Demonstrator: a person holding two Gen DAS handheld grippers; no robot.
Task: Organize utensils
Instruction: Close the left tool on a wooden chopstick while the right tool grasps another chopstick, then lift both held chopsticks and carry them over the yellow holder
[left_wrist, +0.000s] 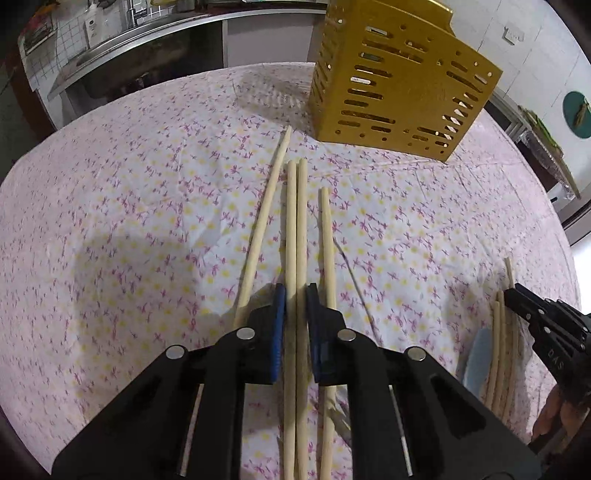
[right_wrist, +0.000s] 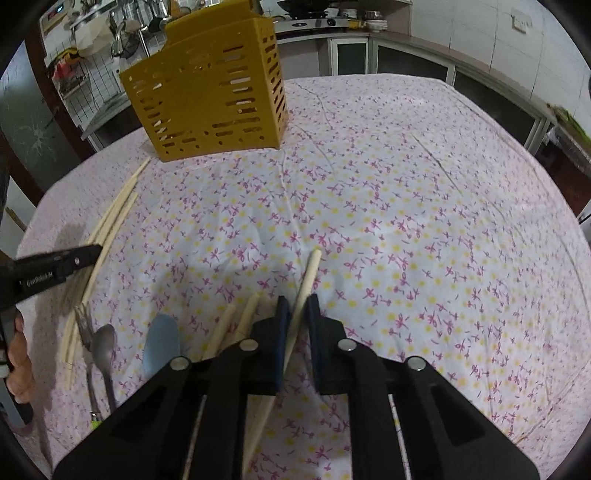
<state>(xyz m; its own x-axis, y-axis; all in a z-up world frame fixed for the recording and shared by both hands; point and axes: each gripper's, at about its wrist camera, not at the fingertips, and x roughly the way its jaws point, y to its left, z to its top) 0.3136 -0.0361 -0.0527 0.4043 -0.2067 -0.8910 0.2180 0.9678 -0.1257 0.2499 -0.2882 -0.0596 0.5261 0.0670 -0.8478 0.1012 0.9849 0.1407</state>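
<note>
A: In the left wrist view, our left gripper sits at the bottom centre, its blue pads on either side of a pair of chopsticks that run straight up the middle of the frame. We cannot tell whether the pads actually press them; they look very close to the wood on both sides.

B: Agreed. A curved chopstick lies just left of the pair, and a shorter chopstick just right. All rest on the floral tablecloth.

A: The yellow slotted holder stands upright in the upper right of that frame, beyond the chopstick tips.

B: In the right wrist view, our right gripper is at the bottom centre, with a single chopstick passing between its pads at a slant, its tip pointing up and right. The fingers stand narrowly apart around it; whether they grip it, we cannot tell.

A: Lower left there we see a blue spatula, a metal spoon and a fork lying on the cloth, with two more loose chopsticks beside the spatula.

B: The holder appears in the upper left of that frame.
</note>
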